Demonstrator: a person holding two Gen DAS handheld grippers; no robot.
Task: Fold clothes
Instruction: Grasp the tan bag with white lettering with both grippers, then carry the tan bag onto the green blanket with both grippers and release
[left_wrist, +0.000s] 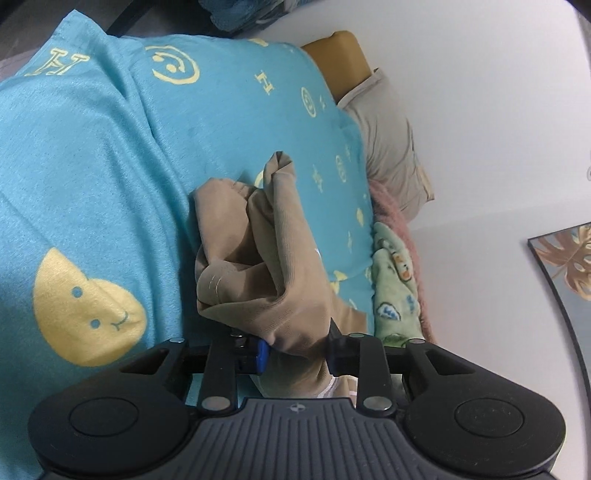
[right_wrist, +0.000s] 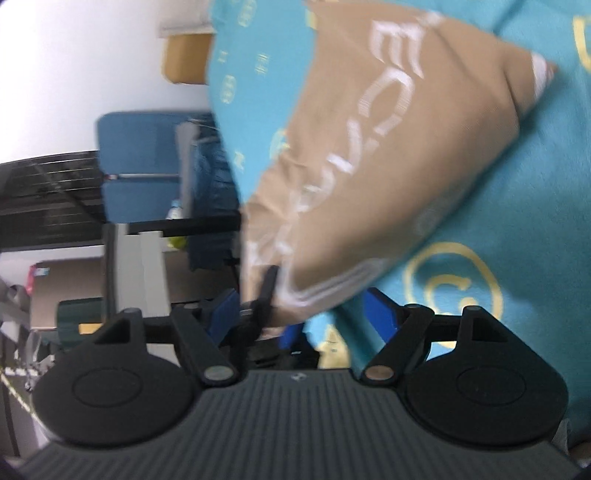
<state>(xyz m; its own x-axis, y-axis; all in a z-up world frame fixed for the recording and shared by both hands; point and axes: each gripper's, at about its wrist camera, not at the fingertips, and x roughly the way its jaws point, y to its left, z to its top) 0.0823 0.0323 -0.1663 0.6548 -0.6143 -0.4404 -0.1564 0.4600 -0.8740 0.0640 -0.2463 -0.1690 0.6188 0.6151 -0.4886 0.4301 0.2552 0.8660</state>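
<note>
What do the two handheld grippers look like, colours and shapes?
Both match: the left gripper and right gripper have a grey ribbed body, two round black discs, black linkage bars with metal pivot pins, and blue finger pads. No cables, hands or sleeves show.

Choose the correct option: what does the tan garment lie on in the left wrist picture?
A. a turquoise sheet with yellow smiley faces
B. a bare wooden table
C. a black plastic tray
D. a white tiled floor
A: the tan garment lies bunched on a turquoise sheet printed with yellow smiley faces and letters.
</note>
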